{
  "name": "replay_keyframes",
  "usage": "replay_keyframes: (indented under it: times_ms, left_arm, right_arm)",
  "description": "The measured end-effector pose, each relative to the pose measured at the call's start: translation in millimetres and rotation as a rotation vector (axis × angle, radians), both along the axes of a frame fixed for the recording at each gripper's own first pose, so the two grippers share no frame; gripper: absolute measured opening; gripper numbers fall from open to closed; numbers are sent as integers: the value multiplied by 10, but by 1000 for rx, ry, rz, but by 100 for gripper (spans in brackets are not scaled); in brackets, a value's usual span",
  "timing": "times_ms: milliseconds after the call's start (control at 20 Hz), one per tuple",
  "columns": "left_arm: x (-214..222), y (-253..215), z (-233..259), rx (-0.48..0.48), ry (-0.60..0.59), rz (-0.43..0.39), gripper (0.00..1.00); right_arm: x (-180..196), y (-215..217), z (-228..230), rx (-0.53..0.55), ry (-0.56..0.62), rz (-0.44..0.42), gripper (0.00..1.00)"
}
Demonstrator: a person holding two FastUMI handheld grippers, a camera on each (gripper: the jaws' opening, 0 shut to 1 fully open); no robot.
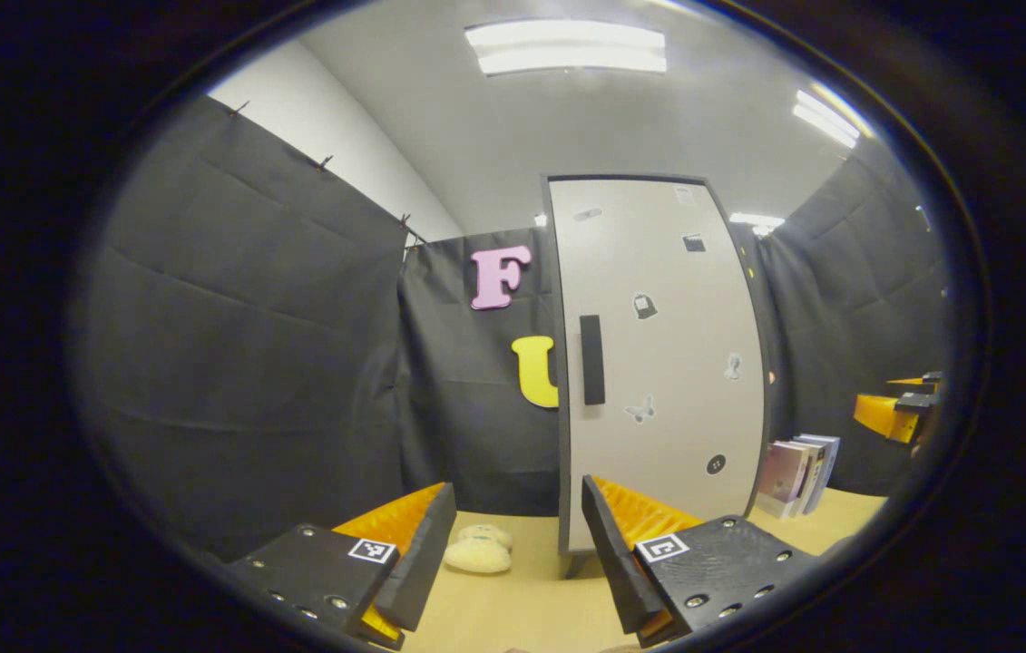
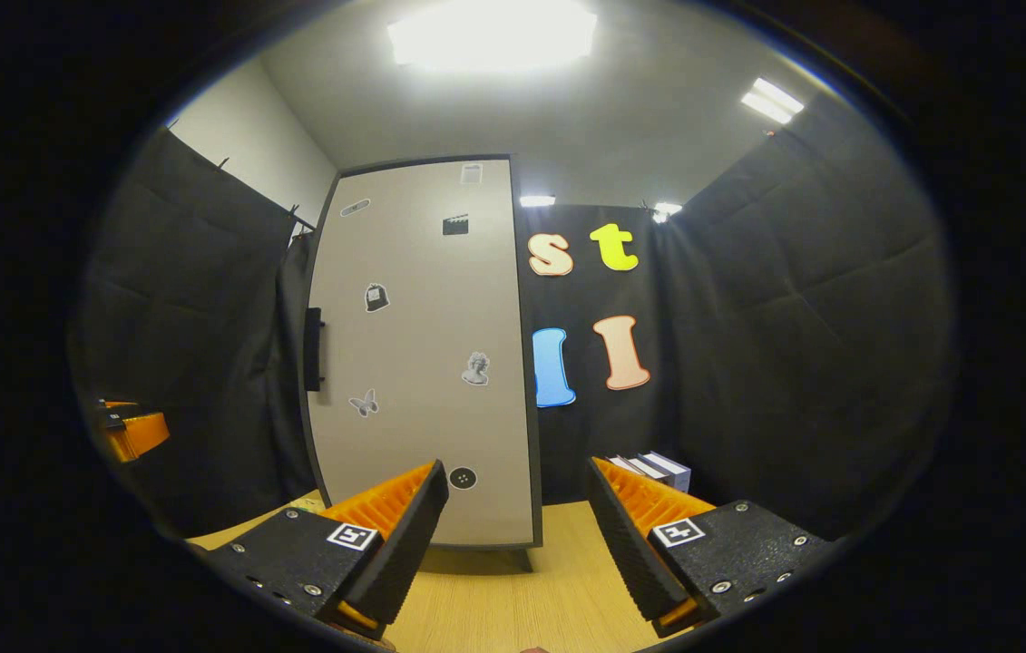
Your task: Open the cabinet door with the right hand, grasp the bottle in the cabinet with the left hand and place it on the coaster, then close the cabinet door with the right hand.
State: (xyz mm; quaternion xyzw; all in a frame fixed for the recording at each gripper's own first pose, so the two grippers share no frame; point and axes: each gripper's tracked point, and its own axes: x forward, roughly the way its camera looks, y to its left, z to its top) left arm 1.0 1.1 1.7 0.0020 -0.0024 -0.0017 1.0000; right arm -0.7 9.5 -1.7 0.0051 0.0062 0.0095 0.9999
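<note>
Pale wood table (image 1: pixel 522 608), both grippers held above it with fingers spread wide and holding nothing, cabinet door (image 1: pixel 658 363) shut.

In the left gripper view, the left gripper (image 1: pixel 517 535) hangs over the table with a wide gap between its fingers; a small cream-coloured soft object (image 1: pixel 479 550) lies on the table just beyond them, left of the cabinet's foot. Beyond stands the tall cabinet, its light grey door closed, dotted with small stickers, a dark upright handle (image 1: pixel 592 360) near its left edge. A few books (image 1: pixel 798 473) stand just right of the cabinet. The right gripper (image 1: pixel 898 408) shows at the far right edge. In the right gripper view, the right gripper (image 2: pixel 517 526) hangs over the table facing the same closed door. The bottle and the coaster cannot be made out.
</note>
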Motion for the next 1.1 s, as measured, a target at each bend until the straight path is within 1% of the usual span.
replay_keyframes:
  times_ms: [50, 100, 150, 400, 550, 650, 700, 800, 1100]
  left_arm:
    - [-8, 0, 10, -6, -1, -3, 83]
    - [-11, 10, 24, -9, -2, -5, 83]
    - [-23, 22, 44, -5, -6, -4, 80]
    - [-98, 182, 86, 24, -21, 21, 80]
    - [-153, 301, 93, 15, -19, 44, 80]
    - [-212, 391, 89, 15, -18, 58, 80]
    - [-234, 446, 78, 17, -16, 67, 80]
    - [-299, 558, 44, 24, -8, 85, 80]
    - [-477, 951, -35, 40, 19, 152, 80]
  right_arm:
    - [13, 40, 3, 6, 5, 8, 94]
    - [21, 77, 8, 13, 8, 15, 94]
    - [39, 127, 25, 19, 10, 23, 94]
    - [228, 434, 162, 46, 4, 81, 94]
    - [391, 610, 239, 46, 1, 103, 94]
    - [505, 765, 322, 56, -11, 127, 92]
    - [555, 855, 362, 58, -17, 141, 94]
    - [676, 1008, 460, 60, -37, 164, 94]
    - [1001, 1575, 652, 50, -73, 239, 94]
